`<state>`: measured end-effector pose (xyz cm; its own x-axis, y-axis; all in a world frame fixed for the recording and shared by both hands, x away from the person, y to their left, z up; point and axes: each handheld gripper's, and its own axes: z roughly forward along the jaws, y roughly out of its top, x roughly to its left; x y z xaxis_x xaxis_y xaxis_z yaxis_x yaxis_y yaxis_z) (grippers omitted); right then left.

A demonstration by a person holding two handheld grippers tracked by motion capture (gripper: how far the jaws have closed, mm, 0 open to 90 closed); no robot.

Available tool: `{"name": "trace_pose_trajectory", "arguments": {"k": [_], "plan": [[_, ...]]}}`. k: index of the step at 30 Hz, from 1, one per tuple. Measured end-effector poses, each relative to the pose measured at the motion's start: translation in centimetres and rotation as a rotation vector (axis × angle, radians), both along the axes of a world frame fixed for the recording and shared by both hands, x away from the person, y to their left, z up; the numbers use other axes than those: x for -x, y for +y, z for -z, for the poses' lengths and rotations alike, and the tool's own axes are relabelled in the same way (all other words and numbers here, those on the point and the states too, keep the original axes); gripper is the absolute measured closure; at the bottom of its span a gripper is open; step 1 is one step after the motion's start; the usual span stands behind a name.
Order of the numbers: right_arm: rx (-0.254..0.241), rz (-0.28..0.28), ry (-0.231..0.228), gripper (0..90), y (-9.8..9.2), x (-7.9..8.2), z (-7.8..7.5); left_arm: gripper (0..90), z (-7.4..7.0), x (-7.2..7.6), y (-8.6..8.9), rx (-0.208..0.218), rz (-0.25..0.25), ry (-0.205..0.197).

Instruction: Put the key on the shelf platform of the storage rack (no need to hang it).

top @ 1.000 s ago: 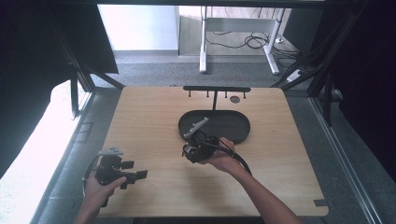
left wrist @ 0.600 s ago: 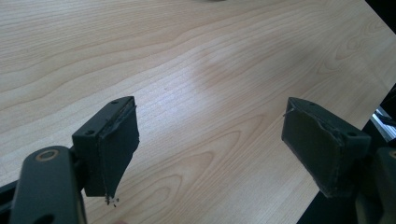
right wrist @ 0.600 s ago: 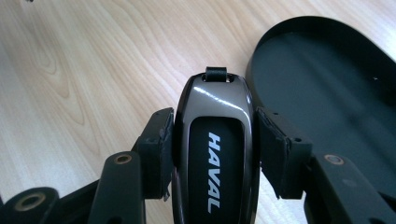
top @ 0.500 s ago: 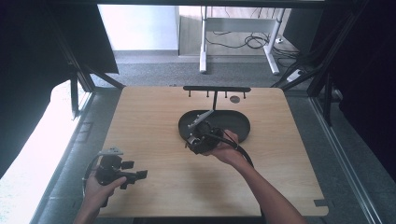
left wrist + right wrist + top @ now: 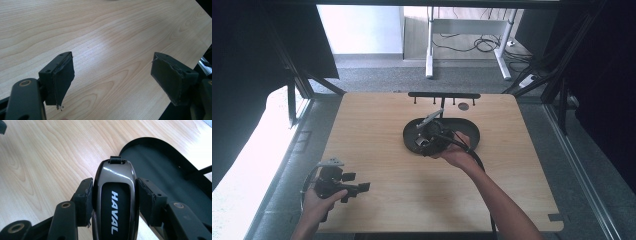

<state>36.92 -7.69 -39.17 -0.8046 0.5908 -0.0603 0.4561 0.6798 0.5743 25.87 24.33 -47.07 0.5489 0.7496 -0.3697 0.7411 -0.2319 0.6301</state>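
Over the near-left end of the black oval tray (image 5: 472, 134): right gripper (image 5: 428, 140) advanced from the bare table (image 5: 377, 130) onto the tray rim during the last second, jaws pinching a Haval car key fob (image 5: 115, 200) by its flanks. Probably a placement into the tray. Left gripper (image 5: 354, 189) parked at the table's near-left edge, jaws spread, empty. Ample open tray floor ahead; key rack (image 5: 443, 95) beyond, well apart.

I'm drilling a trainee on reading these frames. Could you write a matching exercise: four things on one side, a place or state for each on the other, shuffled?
Things:
1. left gripper
2. right gripper
3. black tray
4. hook rack

States or places:
A. at the table's far edge
B. jaws wide open over bare wood
C. oval, mid-table
D. clamped on the HAVAL key fob

Pairs: 1-B, 2-D, 3-C, 4-A
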Motion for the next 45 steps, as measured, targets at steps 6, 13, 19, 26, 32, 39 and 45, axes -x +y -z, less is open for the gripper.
{"name": "trace_pose_trajectory", "arguments": {"k": [6,13,19,26,32,39,45], "plan": [[-0.001,0.013,0.0,49.9,-0.3,-0.6,-0.2,19.1,0.0,0.0,0.0,0.002,-0.002,0.002],[-0.008,0.042,0.0,49.9,-1.0,-1.7,-0.3,19.1,-0.2,0.1,-0.1,0.009,0.009,-0.003],[-0.024,0.065,0.004,49.9,-1.5,-2.8,-0.2,19.1,-0.2,0.0,-0.1,0.007,0.008,-0.002],[-0.023,0.098,0.006,49.9,-2.4,-4.0,0.2,19.1,-0.1,0.0,-0.1,0.007,0.005,0.0],[-0.018,0.13,0.01,49.9,-3.2,-5.0,0.6,19.1,-0.1,0.0,0.0,0.007,0.004,-0.002],[-0.017,0.158,0.016,49.9,-3.9,-6.1,1.1,19.2,-0.1,0.0,0.1,0.008,0.0,0.0],[-0.007,0.178,0.009,49.9,-4.1,-6.9,1.2,19.1,-0.2,0.0,0.2,0.008,-0.003,-0.003]]}}
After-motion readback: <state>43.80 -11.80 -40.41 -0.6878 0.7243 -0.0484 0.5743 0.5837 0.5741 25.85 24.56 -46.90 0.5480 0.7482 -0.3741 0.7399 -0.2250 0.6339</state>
